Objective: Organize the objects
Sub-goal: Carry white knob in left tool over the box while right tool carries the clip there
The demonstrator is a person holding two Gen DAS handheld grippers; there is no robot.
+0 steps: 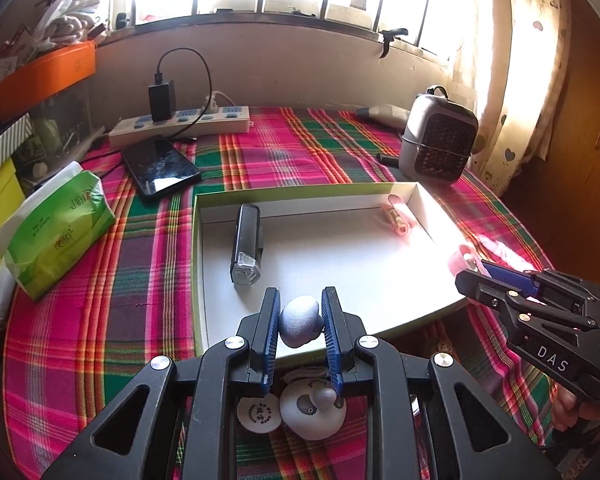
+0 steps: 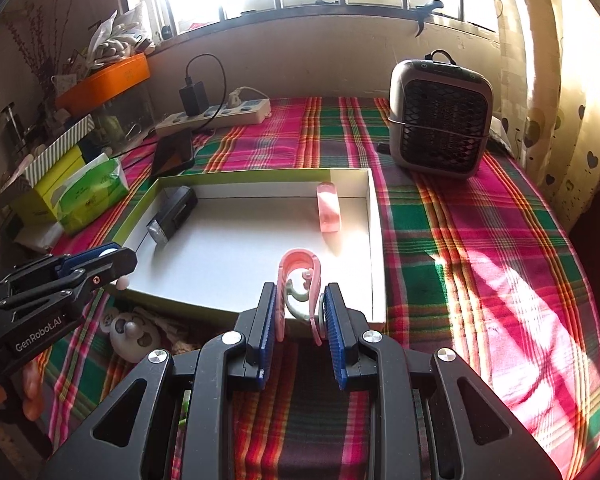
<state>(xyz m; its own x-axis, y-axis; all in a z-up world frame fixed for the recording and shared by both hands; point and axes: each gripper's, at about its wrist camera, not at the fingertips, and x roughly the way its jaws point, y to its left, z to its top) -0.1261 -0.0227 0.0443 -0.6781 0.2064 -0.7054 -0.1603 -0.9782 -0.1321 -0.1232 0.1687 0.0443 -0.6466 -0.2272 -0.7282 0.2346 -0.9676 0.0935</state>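
Note:
A shallow white box with a green rim [image 1: 300, 194] [image 2: 376, 248] lies on the plaid cloth. In it lie a black bike light [image 1: 247, 244] [image 2: 173, 214] at the left and a pink case [image 1: 396, 216] [image 2: 329, 208] at the far right. My left gripper [image 1: 300, 312] is shut on a small grey egg-shaped object [image 1: 300, 320] above the box's near edge. My right gripper [image 2: 300, 308] is shut on a pink clip [image 2: 300, 276] with a pale green part inside it, above the box's near right corner. It also shows in the left wrist view [image 1: 484, 272].
A white round toy [image 1: 312, 408] [image 2: 134, 330] and a white disc [image 1: 259, 414] lie before the box. A phone [image 1: 160, 166], power strip [image 1: 180, 122], green tissue pack [image 1: 56, 232] and a small grey heater [image 2: 440, 120] stand around it. Stacked boxes [image 2: 52, 168] line the left.

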